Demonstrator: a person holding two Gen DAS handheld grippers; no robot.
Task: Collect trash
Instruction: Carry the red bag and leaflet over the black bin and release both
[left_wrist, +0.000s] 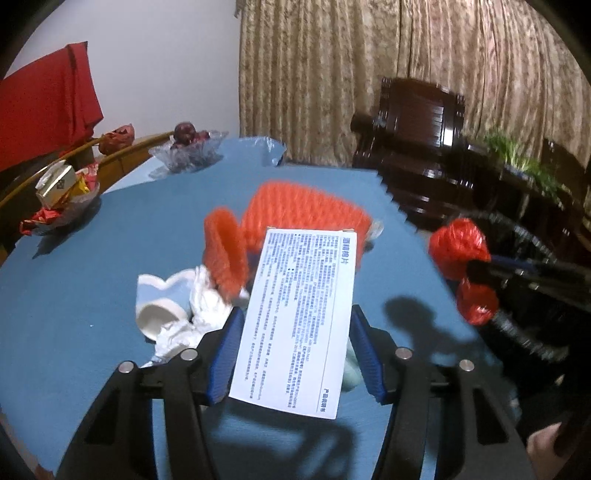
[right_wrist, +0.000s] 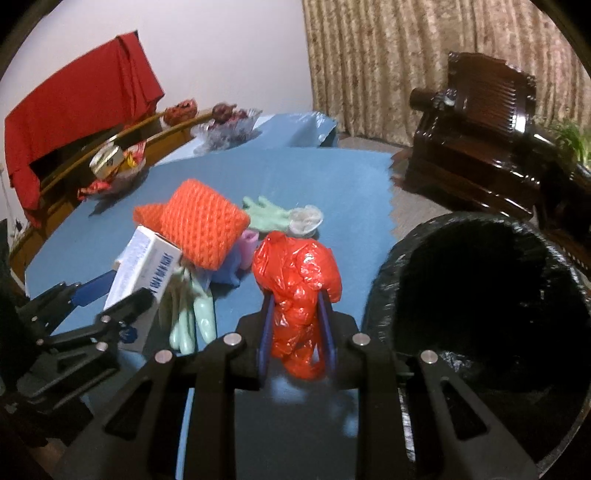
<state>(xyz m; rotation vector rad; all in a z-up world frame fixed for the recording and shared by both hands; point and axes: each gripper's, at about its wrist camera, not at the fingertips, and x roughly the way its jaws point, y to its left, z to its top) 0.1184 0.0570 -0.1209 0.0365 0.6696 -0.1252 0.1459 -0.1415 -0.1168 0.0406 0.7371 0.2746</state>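
My left gripper (left_wrist: 297, 314) is shut on a white printed box (left_wrist: 295, 317), held above the blue table (left_wrist: 74, 295); the box also shows in the right wrist view (right_wrist: 144, 269). My right gripper (right_wrist: 295, 299) is shut on a crumpled red plastic bag (right_wrist: 295, 288), which also shows at the right of the left wrist view (left_wrist: 460, 251). An orange foam net (left_wrist: 306, 210) (right_wrist: 203, 229), a white paper cup with tissue (left_wrist: 166, 306), mint-green gloves (right_wrist: 192, 317) and a clear cup (right_wrist: 304, 221) lie on the table. A bin lined with a black bag (right_wrist: 480, 295) stands at the right.
Glass dishes with fruit (left_wrist: 188, 147) and snacks (left_wrist: 62, 195) sit at the table's far left. A dark wooden armchair (right_wrist: 476, 140) stands beyond the table, with a curtain (left_wrist: 369, 74) behind it. A red cloth (right_wrist: 74, 107) hangs at the left.
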